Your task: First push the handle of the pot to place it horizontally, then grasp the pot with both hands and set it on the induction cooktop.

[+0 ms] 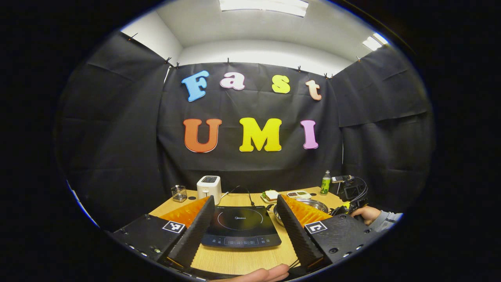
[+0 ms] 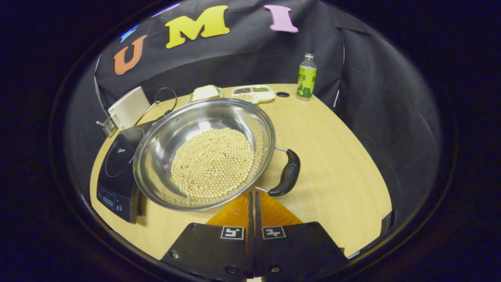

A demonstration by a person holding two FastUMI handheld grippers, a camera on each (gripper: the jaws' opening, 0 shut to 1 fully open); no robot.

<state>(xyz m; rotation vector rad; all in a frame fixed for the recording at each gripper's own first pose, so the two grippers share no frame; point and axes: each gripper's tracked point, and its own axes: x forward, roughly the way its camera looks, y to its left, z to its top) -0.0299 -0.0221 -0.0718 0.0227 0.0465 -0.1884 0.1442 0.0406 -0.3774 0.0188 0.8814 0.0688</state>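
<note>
Pot (image 2: 203,152) sat on the table (image 2: 336,172), right of the induction cooktop (image 2: 117,168) and overlapping its right edge in the right gripper view; whether it touched the cooktop couldn't be told. Pot held a layer of pale beans (image 2: 213,166). Its black handle (image 2: 287,172) stuck out on the near-right side, angled toward the right gripper (image 2: 252,197).

Right gripper: fingers closed together, holding nothing, tips just short of the pot rim, near the handle's lower end. Contact w/ handle not evident.

Left gripper (image 1: 244,217): fingers spread wide apart, empty, raised over the near edge of the cooktop (image 1: 240,225). Pot rim (image 1: 309,203) showed behind its right finger. Other hand (image 1: 366,213) visible farther right.

Judgement: step 1 (push handle to horizontal) was in hand, approach stage; no grasp begun, cooktop surface bare. Next move called for the closed right tips to meet the handle's side and sweep it round, w/ light force so the pot turned rather than slid and beans stayed put. After that, right needed to open for the two-handed lift.

Toaster (image 1: 208,188), bottle (image 2: 306,78), food trays (image 2: 252,92) stood at the back, well apart from the work.
</note>
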